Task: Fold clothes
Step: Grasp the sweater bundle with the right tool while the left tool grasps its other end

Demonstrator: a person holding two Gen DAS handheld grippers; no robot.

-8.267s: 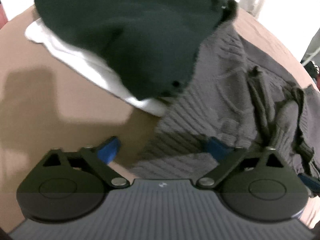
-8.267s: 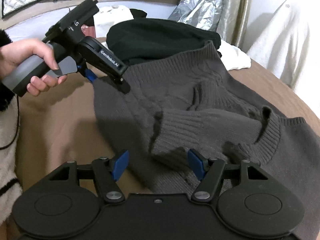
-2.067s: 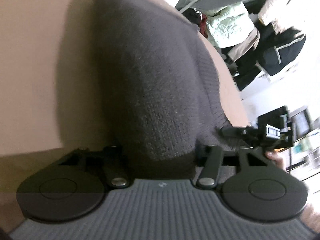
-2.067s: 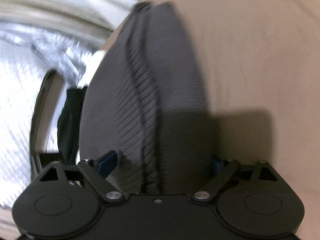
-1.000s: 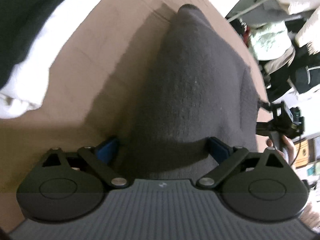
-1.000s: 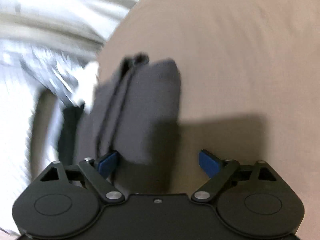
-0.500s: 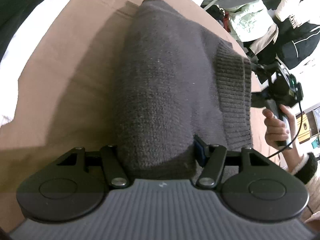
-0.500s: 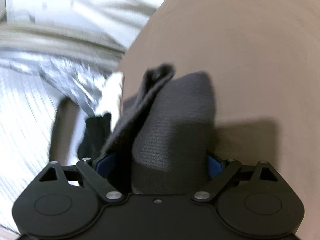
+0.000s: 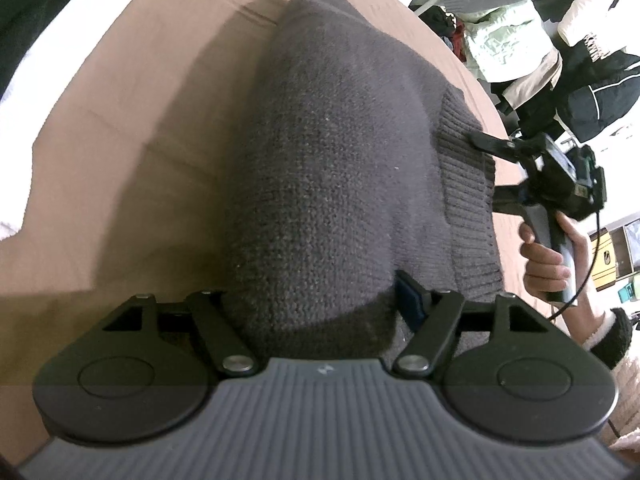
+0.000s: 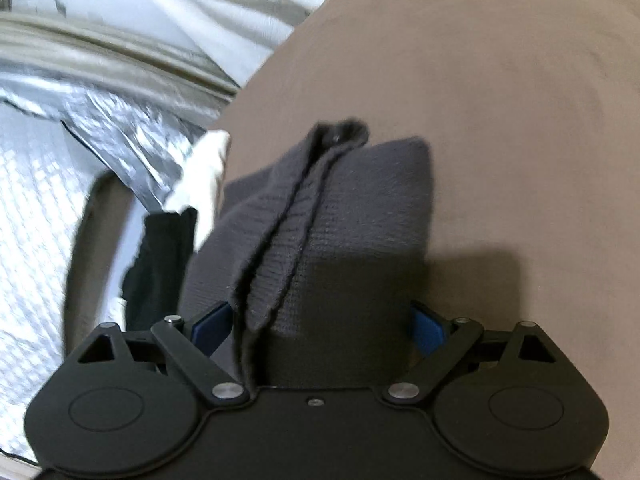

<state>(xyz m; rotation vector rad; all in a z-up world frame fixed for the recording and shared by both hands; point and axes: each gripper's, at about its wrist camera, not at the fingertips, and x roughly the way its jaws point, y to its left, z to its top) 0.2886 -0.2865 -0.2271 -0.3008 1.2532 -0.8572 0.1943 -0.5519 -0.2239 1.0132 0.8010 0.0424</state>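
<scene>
A dark grey knit sweater [image 9: 340, 168] lies folded into a thick bundle on the brown bed sheet [image 9: 120, 128]. My left gripper [image 9: 316, 304] is closed around one end of the bundle, its fingers pressed into the knit. In the right wrist view the sweater [image 10: 340, 232] shows its ribbed hem edges stacked on top. My right gripper [image 10: 320, 320] has its blue pads [image 10: 428, 326] spread wide on both sides of the bundle's other end. The right gripper also shows in the left wrist view [image 9: 532, 164], its fingers at the ribbed hem.
A white garment [image 10: 204, 168] and a black garment [image 10: 160, 264] lie on the bed beyond the sweater. A silver quilted cover [image 10: 60, 152] hangs at the bed's edge. Hanging clothes [image 9: 540, 32] crowd the room's far side.
Both grippers let go of the sweater, then came back around the folded bundle. The left one has closed on its end. The bundle now lies shorter and thicker on the sheet.
</scene>
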